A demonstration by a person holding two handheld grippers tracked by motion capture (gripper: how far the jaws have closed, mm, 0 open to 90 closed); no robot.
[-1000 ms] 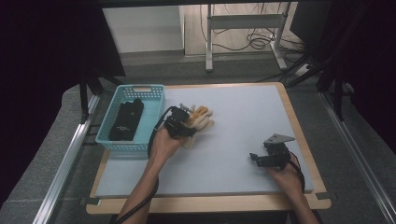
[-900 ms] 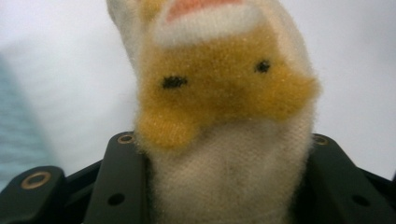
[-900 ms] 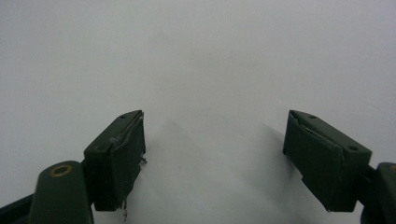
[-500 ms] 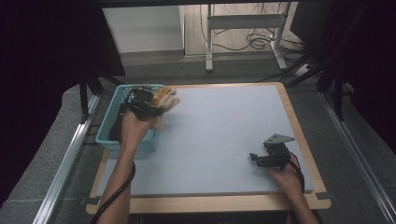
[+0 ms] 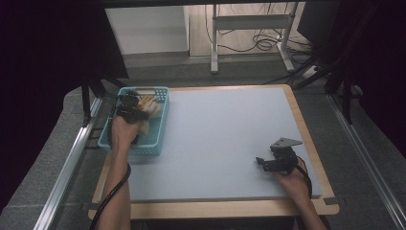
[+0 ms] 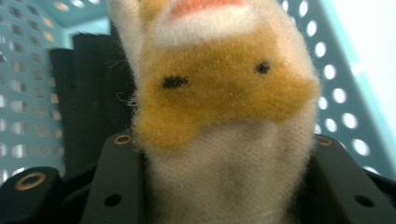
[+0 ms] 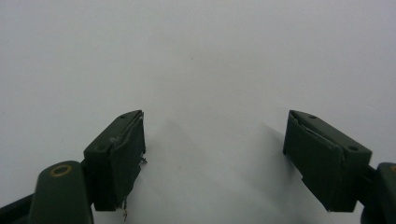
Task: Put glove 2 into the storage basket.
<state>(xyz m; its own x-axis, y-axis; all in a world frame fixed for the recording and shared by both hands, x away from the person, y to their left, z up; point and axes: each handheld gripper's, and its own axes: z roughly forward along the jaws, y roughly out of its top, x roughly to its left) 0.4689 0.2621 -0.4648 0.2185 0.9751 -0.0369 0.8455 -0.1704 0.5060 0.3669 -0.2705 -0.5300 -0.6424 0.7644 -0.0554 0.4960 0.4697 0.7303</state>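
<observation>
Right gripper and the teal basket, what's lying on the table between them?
Nothing: in the high view, bare grey mat runs from the basket to the right gripper.

No text, label, brand, number or sign can be read in any of the views
</observation>
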